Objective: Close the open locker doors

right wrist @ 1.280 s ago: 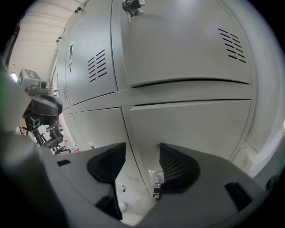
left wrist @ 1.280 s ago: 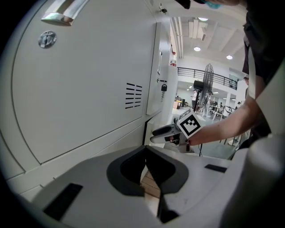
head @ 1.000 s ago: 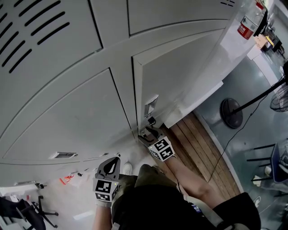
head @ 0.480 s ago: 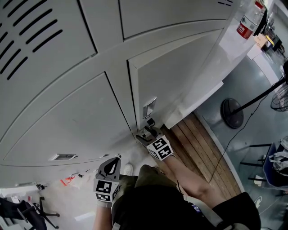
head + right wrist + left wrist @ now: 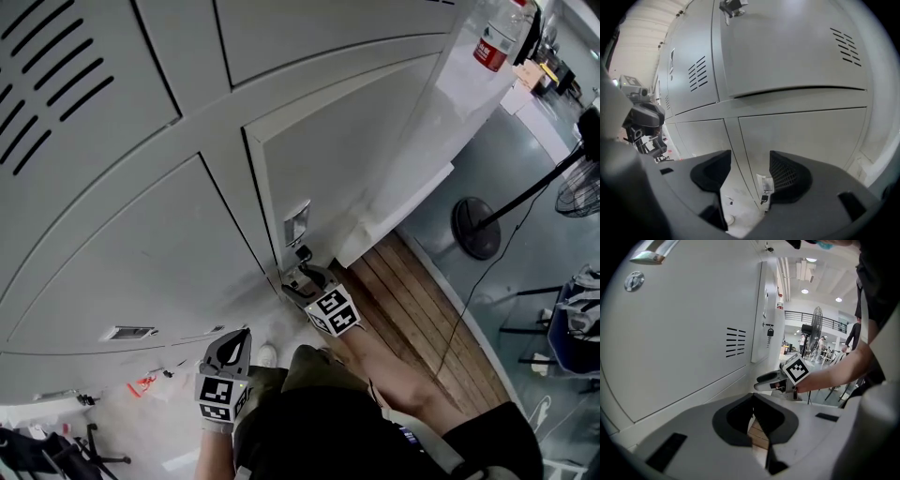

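Locker door (image 5: 375, 159) to close is the bottom-row one at the right end of the bank. In the head view its latch edge looks a shade proud of its neighbour, so judge it nearly shut rather than home. Your right gripper (image 5: 305, 277) sits low, just beside that edge and under the latch (image 5: 296, 223) with its hanging key (image 5: 303, 252). That placing makes sense, because a push on the free edge probably seats a door best. Your left gripper (image 5: 234, 342) hangs close by your body, well apart from the lockers, likely because one hand is enough here. You can count four door panels in part, two grippers, one latch and one key. In the left gripper view, that gripper's jaws meet at the tips with nothing in them. You also see the same door standing slightly out from the face, with the right gripper low beside it. In the right gripper view, the jaws stand wide, have just been opening, and grip nothing. The latch and key show through the gap, farther off. Four doors meet at the crossing ahead, the upper two vented.
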Tool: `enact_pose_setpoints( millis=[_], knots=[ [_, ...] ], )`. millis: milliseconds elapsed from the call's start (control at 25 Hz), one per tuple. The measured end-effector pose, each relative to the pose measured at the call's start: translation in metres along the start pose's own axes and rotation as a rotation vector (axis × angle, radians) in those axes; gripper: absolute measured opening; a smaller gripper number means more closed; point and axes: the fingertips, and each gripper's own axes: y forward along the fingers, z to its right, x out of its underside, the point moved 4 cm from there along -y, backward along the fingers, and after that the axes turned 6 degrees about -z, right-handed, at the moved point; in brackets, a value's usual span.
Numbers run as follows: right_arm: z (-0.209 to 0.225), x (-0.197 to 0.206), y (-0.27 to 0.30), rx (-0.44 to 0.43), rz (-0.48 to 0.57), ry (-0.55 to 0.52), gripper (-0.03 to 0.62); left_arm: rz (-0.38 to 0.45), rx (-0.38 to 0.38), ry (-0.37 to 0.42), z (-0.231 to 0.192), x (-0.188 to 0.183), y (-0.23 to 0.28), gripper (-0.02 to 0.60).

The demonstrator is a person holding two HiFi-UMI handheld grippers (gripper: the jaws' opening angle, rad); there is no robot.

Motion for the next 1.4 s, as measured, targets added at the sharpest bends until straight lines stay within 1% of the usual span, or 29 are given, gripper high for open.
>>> enact_pose_setpoints(
  millis=[200, 400, 600, 800, 880, 1120, 1400],
  knots=[
    [0.007, 0.009, -0.021, 0.049, 0.008, 0.032, 0.250, 0.003, 0.051, 0.026, 0.008, -0.005, 0.010, 0.008],
    [0.016, 0.017, -0.051, 0.118, 0.026, 0.072, 0.245, 0.004, 0.116, 0.060, 0.020, -0.014, 0.023, 0.008],
    [0.027, 0.025, -0.087, 0.196, 0.055, 0.123, 0.227, 0.010, 0.197, 0.101, 0.035, -0.027, 0.041, 0.008],
    [0.037, 0.028, -0.125, 0.274, 0.095, 0.163, 0.212, -0.018, 0.276, 0.146, 0.056, -0.042, 0.059, 0.008],
    [0.040, 0.028, -0.140, 0.304, 0.112, 0.176, 0.202, -0.004, 0.313, 0.163, 0.064, -0.045, 0.067, 0.008],
    [0.043, 0.019, -0.187, 0.394, 0.181, 0.198, 0.149, 0.058, 0.406, 0.202, 0.085, -0.069, 0.083, 0.008],
    [0.041, 0.000, -0.236, 0.471, 0.248, 0.212, 0.094, 0.100, 0.473, 0.233, 0.102, -0.100, 0.092, 0.008]
  ],
)
